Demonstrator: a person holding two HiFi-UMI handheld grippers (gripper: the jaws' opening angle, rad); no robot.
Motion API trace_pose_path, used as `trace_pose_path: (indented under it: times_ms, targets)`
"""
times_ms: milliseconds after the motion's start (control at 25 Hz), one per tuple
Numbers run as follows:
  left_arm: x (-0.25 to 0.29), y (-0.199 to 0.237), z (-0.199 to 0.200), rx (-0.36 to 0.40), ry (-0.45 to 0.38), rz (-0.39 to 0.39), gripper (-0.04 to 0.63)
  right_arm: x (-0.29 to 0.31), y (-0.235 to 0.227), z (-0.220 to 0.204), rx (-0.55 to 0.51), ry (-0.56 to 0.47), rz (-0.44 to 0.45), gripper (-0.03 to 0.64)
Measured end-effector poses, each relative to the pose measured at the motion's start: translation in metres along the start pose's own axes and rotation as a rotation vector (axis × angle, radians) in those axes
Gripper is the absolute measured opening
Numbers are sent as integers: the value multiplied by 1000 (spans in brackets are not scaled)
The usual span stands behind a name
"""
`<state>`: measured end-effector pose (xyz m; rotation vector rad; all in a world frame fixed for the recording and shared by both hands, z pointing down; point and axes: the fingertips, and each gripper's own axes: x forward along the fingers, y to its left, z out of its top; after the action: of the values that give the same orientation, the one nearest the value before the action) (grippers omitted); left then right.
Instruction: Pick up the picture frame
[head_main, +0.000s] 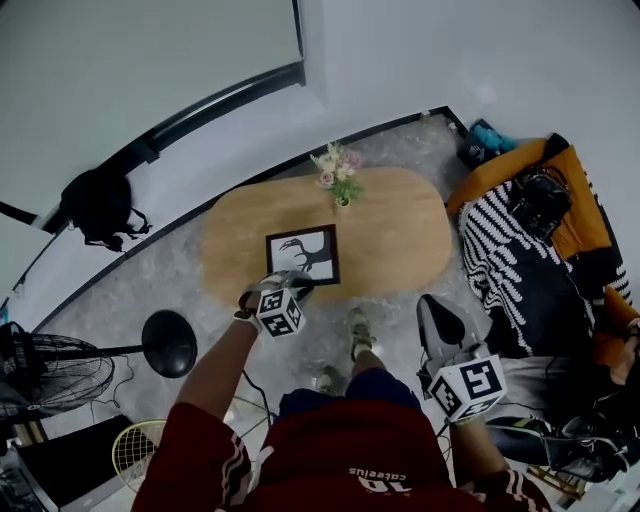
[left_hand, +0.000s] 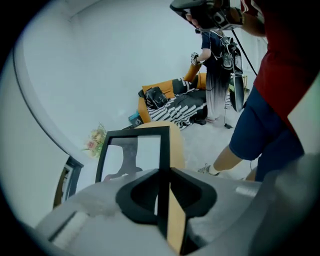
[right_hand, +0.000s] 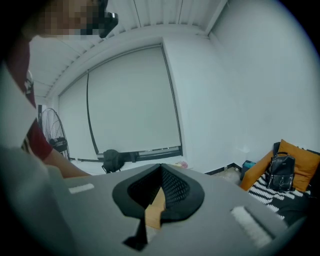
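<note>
My left gripper (head_main: 292, 285) pinches the picture frame (head_main: 303, 255) by the middle of its near black edge. In the left gripper view both pads press on that thin edge (left_hand: 164, 172), and the glass and the rest of the frame (left_hand: 132, 150) stand out beyond the jaws. The frame sits over the middle of the oval wooden table (head_main: 400, 230), its dark animal print facing up at me. I judge it to be raised clear of the tabletop, since tan wood shows past and beneath it. To do this lift well, I should hold the squeeze even, because a single narrow edge lets the frame swing like a door. I should raise it straight, without rolling my wrist, and stay clear of the small vase of flowers (head_main: 338, 172) at the far rim. My left forearm reaches forward from a red sleeve, with the gripper tilted down toward the table and its marker cube facing up. My right gripper (head_main: 435, 310) hangs by my right side, well apart from the frame and pointing roughly level into the room. Its pads (right_hand: 161, 170) are pressed together on nothing.
</note>
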<state>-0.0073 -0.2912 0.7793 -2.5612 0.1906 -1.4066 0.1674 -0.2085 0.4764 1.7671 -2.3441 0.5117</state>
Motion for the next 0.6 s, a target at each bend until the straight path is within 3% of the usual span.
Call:
trace_pose_path:
  times_ms: [320, 600]
  targets:
    - [-77, 17, 34, -111, -155, 175, 77, -3, 21, 17, -40, -42, 43, 0]
    - [-165, 35, 67, -307, -372, 302, 77, -13, 46, 45, -69, -97, 68, 0]
